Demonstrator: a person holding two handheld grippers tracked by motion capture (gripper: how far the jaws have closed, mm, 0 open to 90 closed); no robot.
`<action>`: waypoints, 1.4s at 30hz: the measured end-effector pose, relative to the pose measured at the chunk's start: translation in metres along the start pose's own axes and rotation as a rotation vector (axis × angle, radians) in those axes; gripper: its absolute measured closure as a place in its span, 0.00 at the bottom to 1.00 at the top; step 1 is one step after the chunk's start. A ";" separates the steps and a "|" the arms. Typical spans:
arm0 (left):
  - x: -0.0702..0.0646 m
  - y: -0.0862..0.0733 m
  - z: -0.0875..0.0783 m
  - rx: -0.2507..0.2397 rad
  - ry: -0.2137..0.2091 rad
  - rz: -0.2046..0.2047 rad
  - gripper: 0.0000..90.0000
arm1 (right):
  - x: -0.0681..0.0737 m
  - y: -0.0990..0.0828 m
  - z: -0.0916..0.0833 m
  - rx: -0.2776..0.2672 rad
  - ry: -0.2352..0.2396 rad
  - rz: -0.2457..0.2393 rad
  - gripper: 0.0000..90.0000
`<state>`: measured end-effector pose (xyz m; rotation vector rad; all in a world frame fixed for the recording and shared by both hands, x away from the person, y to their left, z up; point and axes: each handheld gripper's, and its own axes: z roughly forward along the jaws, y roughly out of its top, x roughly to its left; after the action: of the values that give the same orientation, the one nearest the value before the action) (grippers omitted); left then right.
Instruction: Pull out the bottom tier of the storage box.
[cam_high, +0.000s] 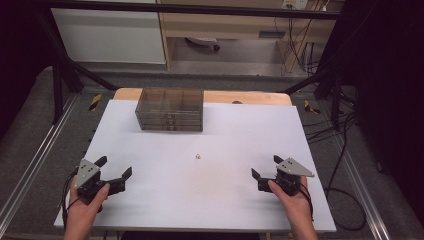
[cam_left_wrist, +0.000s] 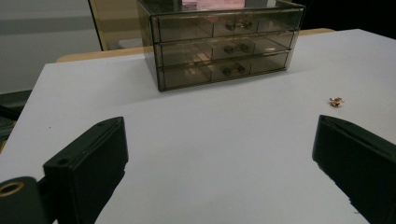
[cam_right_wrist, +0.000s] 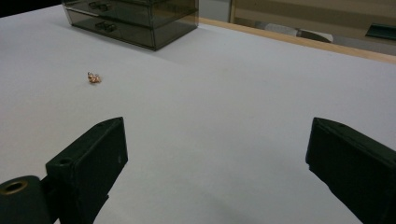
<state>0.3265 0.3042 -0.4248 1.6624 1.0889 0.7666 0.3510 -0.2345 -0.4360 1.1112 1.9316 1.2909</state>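
Observation:
A smoky, see-through drawer box (cam_high: 170, 109) with three rows of drawers stands at the far middle of the white table (cam_high: 220, 200); the left gripper view shows its front with small knobs (cam_left_wrist: 224, 44). A tiny gold-coloured object (cam_high: 198, 156) lies alone at the table's centre, also seen as a small glinting bit (cam_left_wrist: 336, 101) (cam_right_wrist: 94, 78). My left gripper (cam_high: 114, 167) rests near the front left, jaws wide open and empty. Near the front right my right gripper (cam_high: 266, 166) is open too, nothing between its jaws.
The table's wooden edge (cam_high: 250, 97) shows behind the white top. Black frame struts (cam_high: 65, 65) stand at the far corners, and cables (cam_high: 340, 165) hang off the right side. Shelving (cam_high: 225, 30) stands behind the table.

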 end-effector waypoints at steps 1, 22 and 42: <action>0.000 0.000 0.000 0.016 -0.001 0.003 0.04 | 0.000 0.000 0.002 -0.002 0.005 0.003 0.06; -0.035 0.013 0.012 0.180 -0.085 0.237 0.06 | 0.001 -0.001 0.002 0.079 -0.029 0.061 0.07; -0.044 0.056 0.108 0.379 -0.095 0.496 0.06 | 0.000 -0.004 0.005 0.158 -0.017 0.095 0.07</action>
<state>0.4188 0.2154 -0.4073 2.3168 0.7915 0.8113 0.3536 -0.2325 -0.4416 1.3015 2.0176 1.1901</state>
